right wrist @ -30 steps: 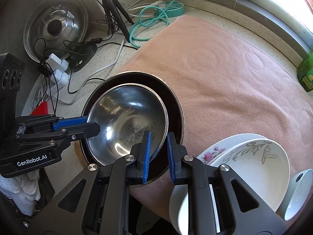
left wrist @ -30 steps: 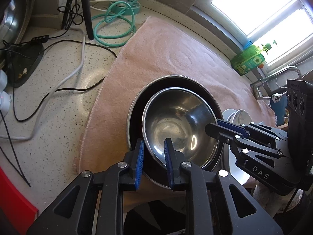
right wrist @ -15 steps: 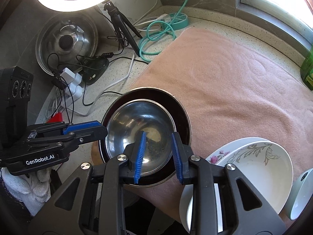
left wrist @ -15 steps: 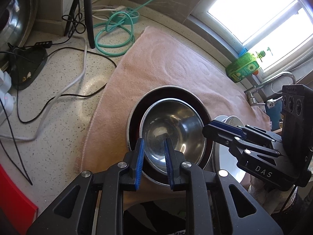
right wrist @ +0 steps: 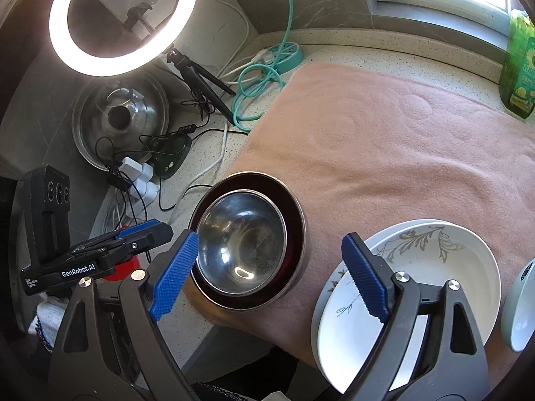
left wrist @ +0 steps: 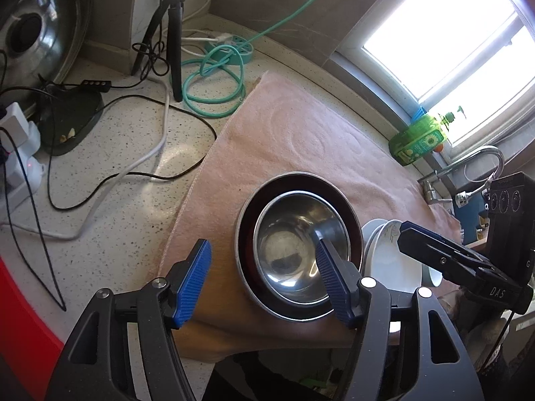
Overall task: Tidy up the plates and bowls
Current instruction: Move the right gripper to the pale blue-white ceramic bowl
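Observation:
A steel bowl [left wrist: 294,250] [right wrist: 244,244] sits nested inside a larger dark-lined metal bowl [left wrist: 347,220] [right wrist: 294,214] on the pink towel [left wrist: 301,140] [right wrist: 401,153]. White plates with a leaf pattern [right wrist: 434,257] [left wrist: 391,257] are stacked to its right, with a small white bowl [right wrist: 518,307] beyond them. My left gripper [left wrist: 264,284] is open and empty, raised above the near left of the bowls. My right gripper [right wrist: 271,277] is open and empty, above the gap between bowls and plates.
Cables [left wrist: 100,173], a teal hose [left wrist: 214,77], a tripod [left wrist: 174,33] and a pot lid [right wrist: 120,117] crowd the speckled counter at left. A ring light [right wrist: 123,20] stands behind. A green bottle [left wrist: 418,140] and a tap [left wrist: 468,163] are by the window.
Both grippers have let go of the steel bowl's rim, opened wide and pulled up and back. The steel bowl now rests inside the larger bowl.

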### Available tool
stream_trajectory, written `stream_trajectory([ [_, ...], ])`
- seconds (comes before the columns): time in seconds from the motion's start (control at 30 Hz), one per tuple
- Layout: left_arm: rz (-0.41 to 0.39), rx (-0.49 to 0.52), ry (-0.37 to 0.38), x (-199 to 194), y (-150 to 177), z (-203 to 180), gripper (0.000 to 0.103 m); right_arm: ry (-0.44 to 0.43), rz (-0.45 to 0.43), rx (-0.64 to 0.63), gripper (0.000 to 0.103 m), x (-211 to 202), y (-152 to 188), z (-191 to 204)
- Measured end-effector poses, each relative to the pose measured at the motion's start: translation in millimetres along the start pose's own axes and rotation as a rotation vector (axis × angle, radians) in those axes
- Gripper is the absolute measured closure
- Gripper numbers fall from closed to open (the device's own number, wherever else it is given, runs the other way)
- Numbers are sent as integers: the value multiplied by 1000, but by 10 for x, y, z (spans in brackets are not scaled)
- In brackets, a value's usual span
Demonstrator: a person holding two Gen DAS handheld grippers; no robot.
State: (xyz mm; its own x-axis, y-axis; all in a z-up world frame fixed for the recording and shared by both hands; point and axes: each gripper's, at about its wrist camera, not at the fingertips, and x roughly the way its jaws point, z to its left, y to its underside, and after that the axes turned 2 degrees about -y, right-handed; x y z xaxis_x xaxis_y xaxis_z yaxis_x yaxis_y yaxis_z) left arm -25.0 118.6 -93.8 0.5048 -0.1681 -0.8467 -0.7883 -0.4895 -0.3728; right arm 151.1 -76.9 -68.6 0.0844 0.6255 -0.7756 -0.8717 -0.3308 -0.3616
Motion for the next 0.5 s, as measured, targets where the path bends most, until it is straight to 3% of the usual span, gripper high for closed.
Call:
stream_trajectory([
  [0.3, -44, -107, -3, -29, 91, 223, 39, -24, -40, 119, 13, -103, 66, -312],
  [0.5, -28, -124, -4, 39, 179, 262, 39, -50, -60, 172, 14, -99, 119, -394],
])
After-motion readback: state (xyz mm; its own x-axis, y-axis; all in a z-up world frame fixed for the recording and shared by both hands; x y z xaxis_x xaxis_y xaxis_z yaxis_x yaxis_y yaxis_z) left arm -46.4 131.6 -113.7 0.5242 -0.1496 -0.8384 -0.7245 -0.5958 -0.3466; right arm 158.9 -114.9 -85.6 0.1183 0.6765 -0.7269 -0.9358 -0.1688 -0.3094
